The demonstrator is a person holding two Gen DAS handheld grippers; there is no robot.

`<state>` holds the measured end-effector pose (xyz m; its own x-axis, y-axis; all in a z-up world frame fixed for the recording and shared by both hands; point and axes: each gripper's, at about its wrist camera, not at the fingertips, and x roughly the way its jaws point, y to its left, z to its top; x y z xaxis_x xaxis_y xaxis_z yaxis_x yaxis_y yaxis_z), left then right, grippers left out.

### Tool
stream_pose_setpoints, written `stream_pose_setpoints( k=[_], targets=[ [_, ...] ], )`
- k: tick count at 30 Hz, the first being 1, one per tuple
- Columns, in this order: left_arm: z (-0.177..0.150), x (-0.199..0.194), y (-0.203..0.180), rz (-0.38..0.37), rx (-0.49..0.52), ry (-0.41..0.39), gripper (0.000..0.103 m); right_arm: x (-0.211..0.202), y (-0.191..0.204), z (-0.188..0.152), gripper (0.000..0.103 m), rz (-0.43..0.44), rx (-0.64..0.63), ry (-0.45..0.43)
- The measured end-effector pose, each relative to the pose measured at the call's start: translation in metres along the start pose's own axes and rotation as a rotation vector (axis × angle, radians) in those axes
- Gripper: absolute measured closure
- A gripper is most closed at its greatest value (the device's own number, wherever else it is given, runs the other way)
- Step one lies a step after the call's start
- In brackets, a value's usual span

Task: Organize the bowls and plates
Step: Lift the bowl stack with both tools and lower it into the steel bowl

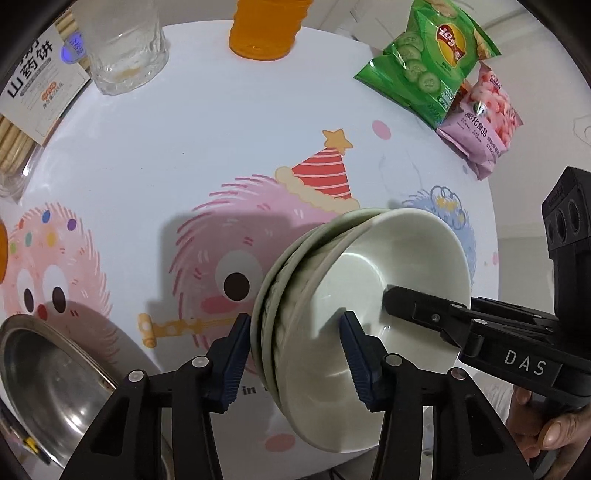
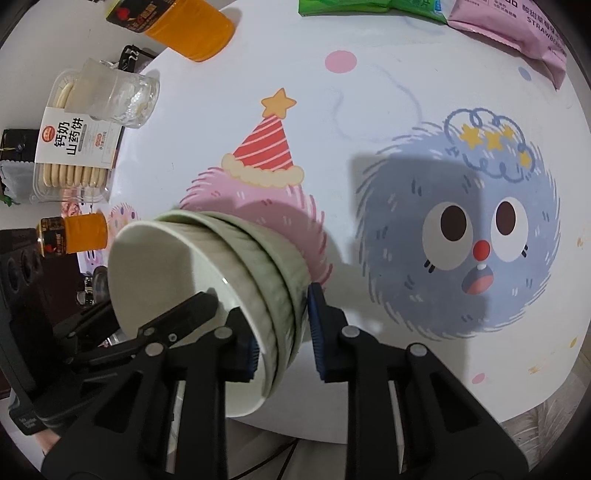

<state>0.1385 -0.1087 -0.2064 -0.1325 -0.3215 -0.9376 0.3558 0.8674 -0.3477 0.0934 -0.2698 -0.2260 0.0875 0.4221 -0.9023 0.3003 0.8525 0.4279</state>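
Note:
Three pale green bowls (image 1: 369, 266) sit nested in a stack near the front edge of the round cartoon-print table (image 1: 184, 129). My left gripper (image 1: 293, 317) straddles the stack's near wall, one pad outside and one inside the top bowl, both touching. The right gripper's finger (image 1: 413, 306) reaches into the bowl from the right, held by a hand (image 1: 546, 435). In the right wrist view my right gripper (image 2: 277, 302) clamps the opposite wall of the bowls (image 2: 177, 266). The left gripper's finger (image 2: 192, 306) shows inside the bowl.
A steel plate (image 1: 48, 369) lies at the table's lower left edge. At the back stand a glass (image 1: 125, 48), an orange bottle (image 1: 266, 29), a cracker box (image 1: 29, 96), a green chips bag (image 1: 432, 59) and a pink snack bag (image 1: 484, 122). A small orange bottle (image 2: 74, 236) is beside the bowls.

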Motion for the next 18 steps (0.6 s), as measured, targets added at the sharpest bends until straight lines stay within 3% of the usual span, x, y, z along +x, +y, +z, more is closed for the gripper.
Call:
stream_pose_setpoints(
  k=[6, 11, 18],
  targets=[
    [0.001, -0.005, 0.012, -0.024, -0.034, 0.009, 0.063, 0.001, 0.004, 0.001, 0.079, -0.027, 0.003, 0.011],
    [-0.001, -0.012, 0.018, -0.005, -0.051, -0.006, 0.081, 0.001, 0.015, 0.001, 0.082, -0.101, -0.071, 0.019],
    [-0.002, -0.015, 0.013, 0.043, -0.014, -0.008, 0.085, 0.000, 0.017, 0.000, 0.084, -0.123, -0.087, 0.023]
  ],
)
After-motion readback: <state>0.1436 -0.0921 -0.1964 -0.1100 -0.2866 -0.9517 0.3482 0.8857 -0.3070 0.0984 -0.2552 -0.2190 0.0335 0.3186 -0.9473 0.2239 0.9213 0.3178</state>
